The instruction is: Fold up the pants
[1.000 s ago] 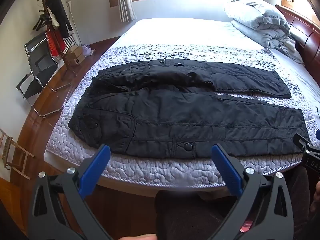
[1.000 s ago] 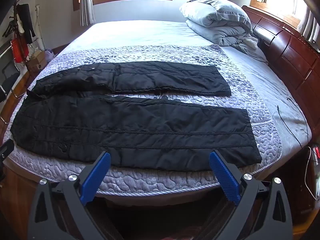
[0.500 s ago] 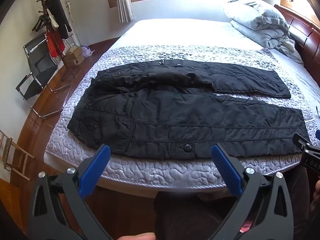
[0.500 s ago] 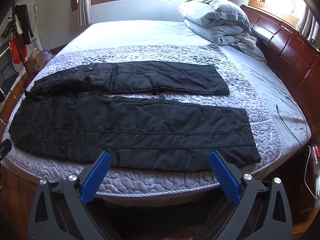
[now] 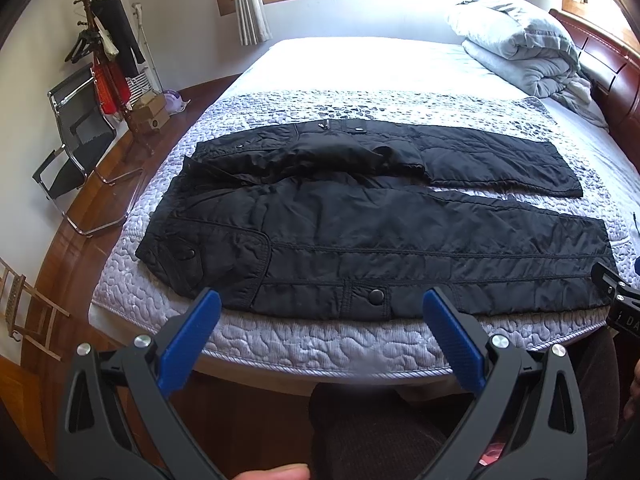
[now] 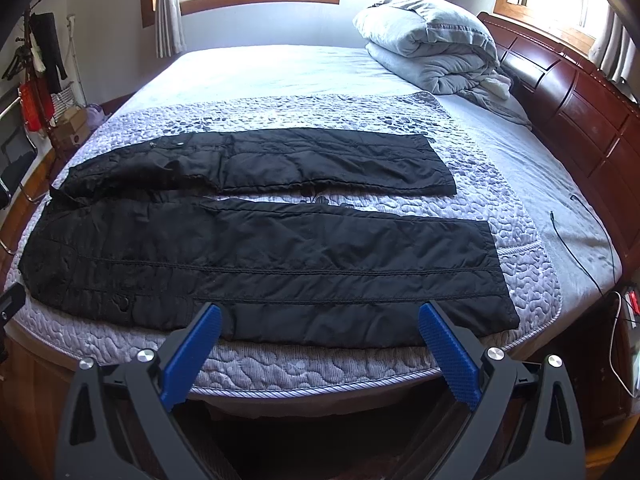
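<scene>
Just beyond both grippers' spread fingers (image 5: 192, 340), pants (image 5: 360, 240) lie flat, untouched.

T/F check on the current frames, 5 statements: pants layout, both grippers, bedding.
1. The black pants lie spread flat on the bed, legs apart. True.
2. The left gripper is clamped on the waistband. False: it is open, hanging short of the near pant edge, holding nothing.
3. The right gripper is open. True.
4. The grey duvet covers the pant legs. False: it is folded up at the far corner by the wooden headboard, apart from the pants.
5. The waistband points toward the headboard. False: the hems do; the waist lies at the opposite end.
</scene>
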